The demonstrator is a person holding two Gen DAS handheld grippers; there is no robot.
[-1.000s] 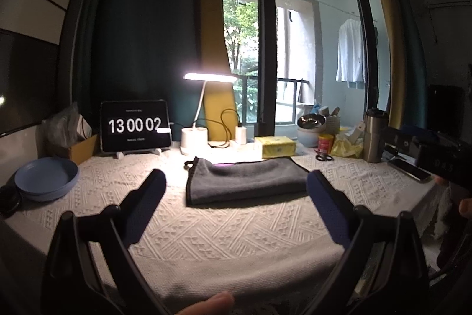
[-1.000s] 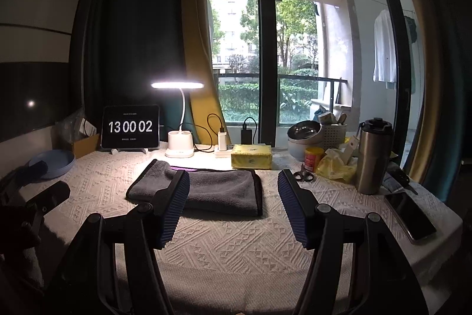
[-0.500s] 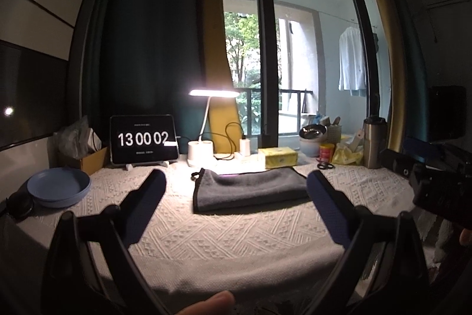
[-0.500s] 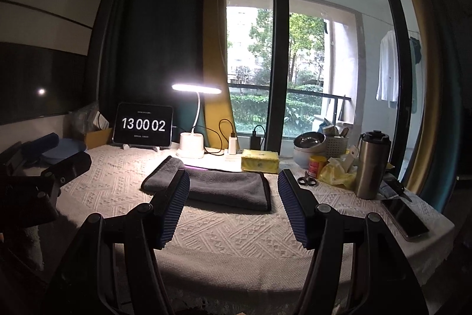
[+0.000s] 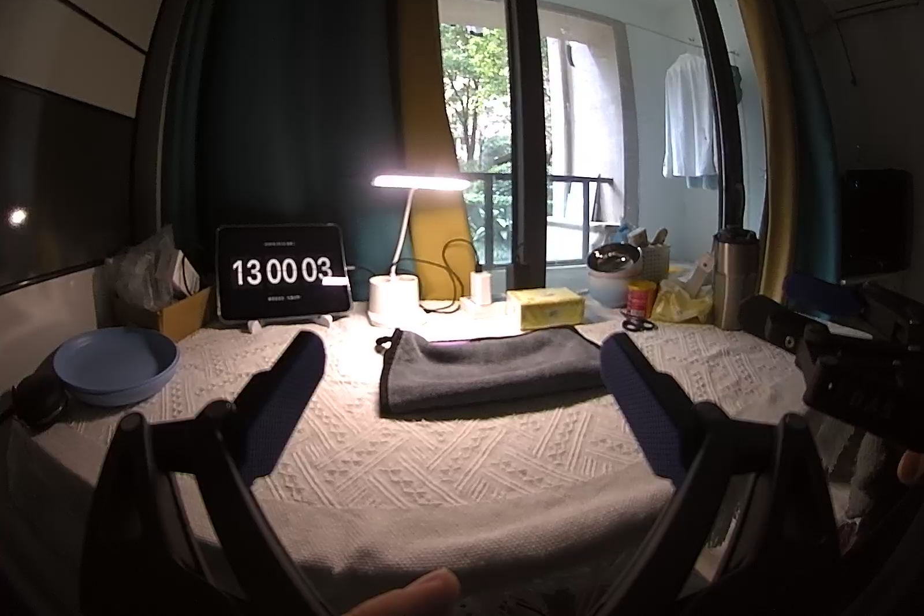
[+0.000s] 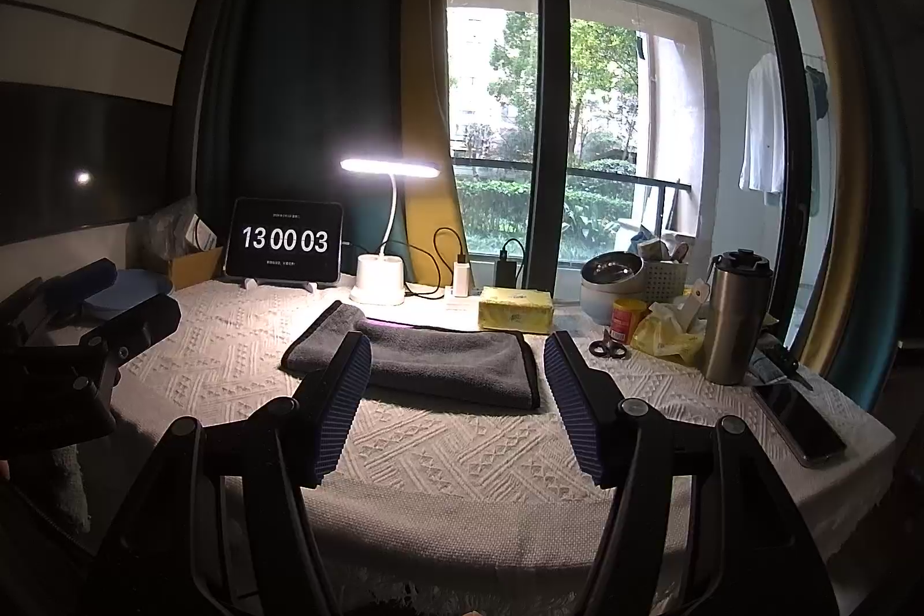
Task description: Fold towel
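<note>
A grey towel (image 5: 491,370) lies folded into a flat rectangle on the white woven tablecloth, near the desk lamp. It also shows in the right wrist view (image 6: 439,365). My left gripper (image 5: 462,385) is open and empty, held back over the table's front edge, short of the towel. My right gripper (image 6: 456,396) is open and empty, also short of the towel near the front edge. Each gripper shows at the side of the other's view: the right one (image 5: 837,356) and the left one (image 6: 86,321).
A tablet clock (image 5: 283,272), desk lamp (image 5: 395,295) and yellow tissue pack (image 5: 546,307) stand behind the towel. A blue plate (image 5: 115,365) is at the left. A steel tumbler (image 6: 736,318), scissors (image 6: 606,347), cans and a phone (image 6: 800,417) are at the right.
Both grippers have pulled back and lifted away from the towel, so the table looks farther and lower. The towel has not moved. The clock went from 13 00 02 to 13 00 03.
</note>
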